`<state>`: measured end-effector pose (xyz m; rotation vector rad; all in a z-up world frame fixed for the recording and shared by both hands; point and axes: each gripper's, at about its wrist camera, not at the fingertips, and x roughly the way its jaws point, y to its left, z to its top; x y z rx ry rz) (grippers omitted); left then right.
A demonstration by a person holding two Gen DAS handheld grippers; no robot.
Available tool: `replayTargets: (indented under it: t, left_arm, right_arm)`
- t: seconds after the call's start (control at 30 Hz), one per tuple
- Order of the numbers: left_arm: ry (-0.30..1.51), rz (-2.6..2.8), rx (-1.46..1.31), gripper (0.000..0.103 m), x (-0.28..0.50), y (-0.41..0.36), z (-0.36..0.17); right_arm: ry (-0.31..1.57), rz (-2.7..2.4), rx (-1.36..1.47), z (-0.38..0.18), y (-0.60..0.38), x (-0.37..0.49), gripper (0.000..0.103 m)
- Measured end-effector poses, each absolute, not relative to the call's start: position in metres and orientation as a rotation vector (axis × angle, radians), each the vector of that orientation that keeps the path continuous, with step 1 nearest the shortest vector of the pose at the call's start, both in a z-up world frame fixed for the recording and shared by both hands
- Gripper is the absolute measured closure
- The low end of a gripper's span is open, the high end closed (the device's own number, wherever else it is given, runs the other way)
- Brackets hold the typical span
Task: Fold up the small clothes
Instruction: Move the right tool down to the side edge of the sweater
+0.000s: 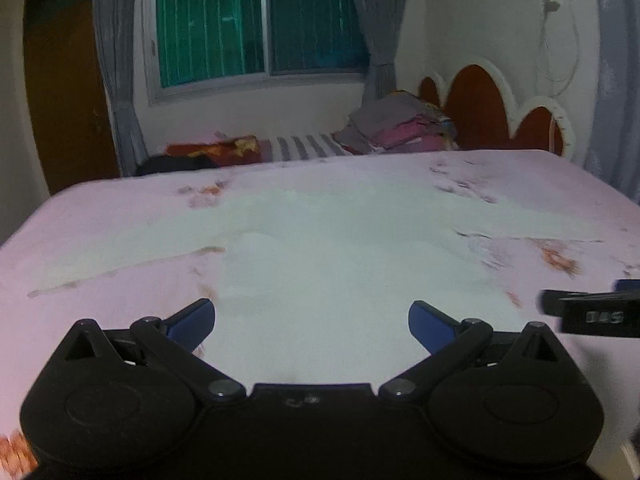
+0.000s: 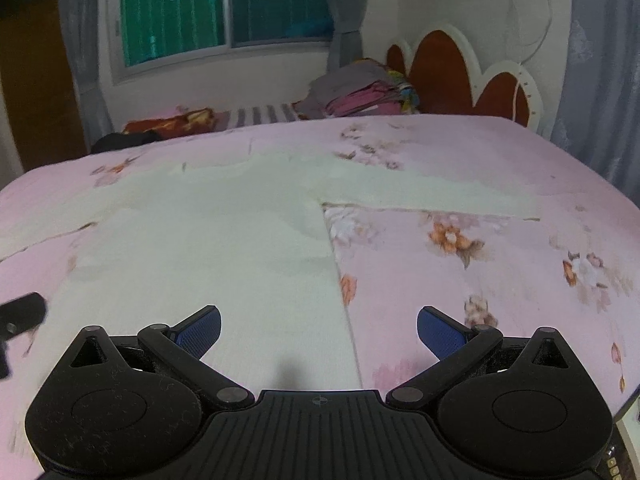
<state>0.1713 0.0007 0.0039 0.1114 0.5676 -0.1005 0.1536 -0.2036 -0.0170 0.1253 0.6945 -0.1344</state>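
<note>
Shirt (image 2: 224, 240), pale, lies spread flat on the bed (image 2: 500, 280), sleeves out. Left gripper (image 1: 311, 322) and right gripper (image 2: 319, 330) hover over its near hem, fingers spread, holding nothing. A shallow pinch could snag the sheet or bunch the cloth.
</note>
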Motion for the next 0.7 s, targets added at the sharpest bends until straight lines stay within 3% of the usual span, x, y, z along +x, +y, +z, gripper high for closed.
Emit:
replayTargets:
  t: [0.27, 0.7]
  left_arm:
    - [0.547, -0.103, 0.125, 0.000, 0.225, -0.002, 0.005]
    - [0.633, -0.152, 0.118, 0.000, 0.279, -0.049, -0.018]
  right_arm:
    - [0.611, -0.206, 0.170, -0.014, -0.225, 0.202, 0.000]
    - [0.672, -0.353, 0.201, -0.028, -0.311, 0.253, 0.000]
